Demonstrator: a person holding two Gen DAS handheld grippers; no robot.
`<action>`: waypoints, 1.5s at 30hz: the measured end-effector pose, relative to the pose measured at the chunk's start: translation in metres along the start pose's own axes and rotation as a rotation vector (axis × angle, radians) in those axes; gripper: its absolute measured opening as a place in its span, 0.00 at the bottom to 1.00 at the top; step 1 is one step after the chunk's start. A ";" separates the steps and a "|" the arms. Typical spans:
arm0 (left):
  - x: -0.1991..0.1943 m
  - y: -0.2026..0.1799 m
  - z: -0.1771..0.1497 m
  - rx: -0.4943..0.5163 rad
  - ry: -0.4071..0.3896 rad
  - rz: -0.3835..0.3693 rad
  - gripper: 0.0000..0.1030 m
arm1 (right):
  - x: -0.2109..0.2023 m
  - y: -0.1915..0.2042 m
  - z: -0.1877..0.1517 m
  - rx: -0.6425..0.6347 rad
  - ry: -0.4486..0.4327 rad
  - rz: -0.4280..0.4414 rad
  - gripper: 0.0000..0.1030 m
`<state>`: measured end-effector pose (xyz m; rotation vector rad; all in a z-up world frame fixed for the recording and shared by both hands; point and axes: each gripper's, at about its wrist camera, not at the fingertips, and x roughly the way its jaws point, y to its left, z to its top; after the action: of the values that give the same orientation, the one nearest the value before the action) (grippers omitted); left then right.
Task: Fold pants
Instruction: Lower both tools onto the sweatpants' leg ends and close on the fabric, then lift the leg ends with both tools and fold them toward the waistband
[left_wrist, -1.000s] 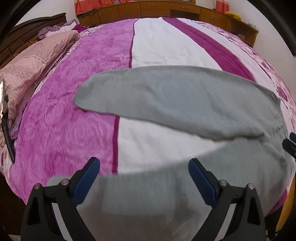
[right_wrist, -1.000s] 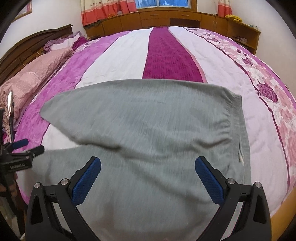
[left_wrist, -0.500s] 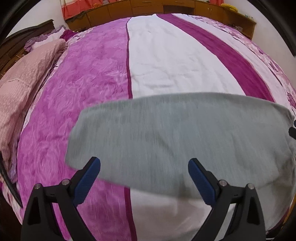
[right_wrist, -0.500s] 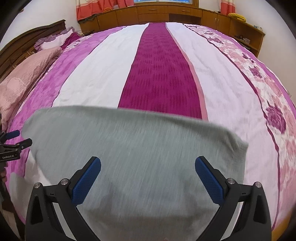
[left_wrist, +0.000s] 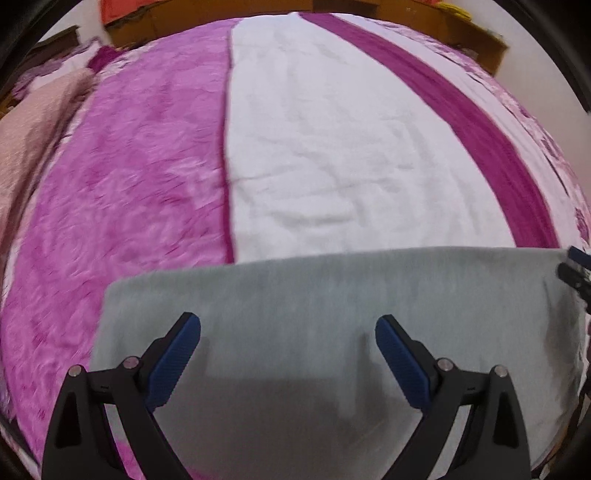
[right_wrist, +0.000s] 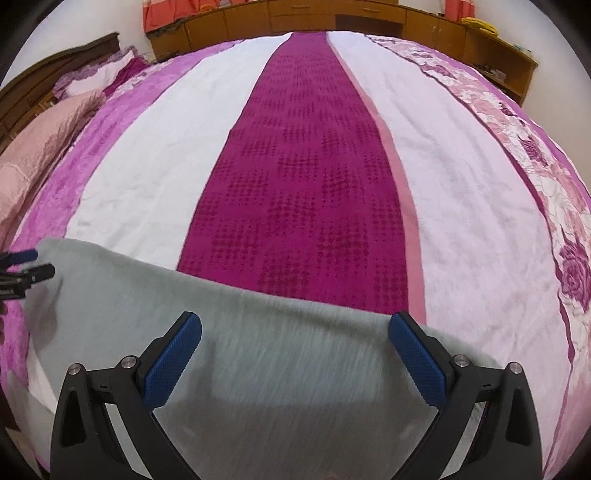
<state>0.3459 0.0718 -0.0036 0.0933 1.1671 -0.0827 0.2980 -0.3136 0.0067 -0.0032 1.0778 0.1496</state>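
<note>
Grey pants (left_wrist: 332, 314) lie flat on the striped bedspread (left_wrist: 332, 147) near its front edge. In the left wrist view my left gripper (left_wrist: 288, 332) is open and empty above the pants, with blue pads (left_wrist: 173, 358) wide apart. In the right wrist view the pants (right_wrist: 258, 350) fill the lower frame and my right gripper (right_wrist: 295, 332) is open and empty over them. The left gripper's tip (right_wrist: 26, 266) shows at the left edge there; the right gripper's tip (left_wrist: 576, 266) shows at the right edge of the left view.
The bed has pink, white and dark magenta stripes (right_wrist: 306, 184). Pink pillows (right_wrist: 40, 147) and a wooden headboard (right_wrist: 44, 88) are at the left. Wooden cabinets (right_wrist: 332, 14) line the far wall.
Both grippers have moved forward and lower over the pants. The far pant leg now lies close under the fingers, and the split between the two legs is out of sight.
</note>
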 end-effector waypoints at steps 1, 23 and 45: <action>0.003 -0.003 0.003 0.019 -0.001 -0.005 0.96 | 0.004 0.000 0.001 -0.010 0.008 0.001 0.95; 0.056 -0.015 -0.001 0.148 -0.072 -0.060 1.00 | 0.050 -0.004 -0.003 -0.123 0.012 0.047 0.97; 0.015 -0.027 -0.007 0.148 -0.099 0.003 0.06 | -0.019 -0.007 -0.026 -0.050 -0.136 0.107 0.00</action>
<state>0.3424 0.0453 -0.0205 0.2197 1.0608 -0.1694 0.2675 -0.3251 0.0107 0.0201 0.9388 0.2696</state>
